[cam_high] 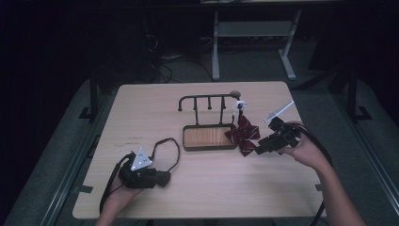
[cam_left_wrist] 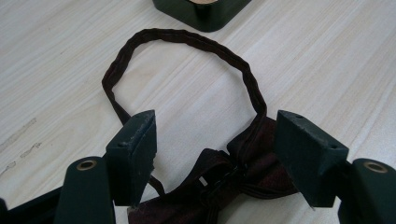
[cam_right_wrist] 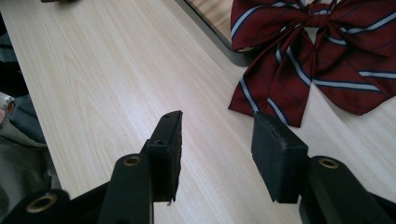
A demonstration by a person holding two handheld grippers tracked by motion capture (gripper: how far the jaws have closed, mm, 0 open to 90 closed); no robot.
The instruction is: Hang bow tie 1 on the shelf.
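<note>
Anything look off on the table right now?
The striped bow tie hangs from the rack's end hook but sags askew, its tails draped over the tray rim onto the table. The dark bow tie lies flat between the left gripper's open jaws.

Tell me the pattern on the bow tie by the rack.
Dark red with white and navy diagonal stripes, clearest in the right gripper view.
</note>
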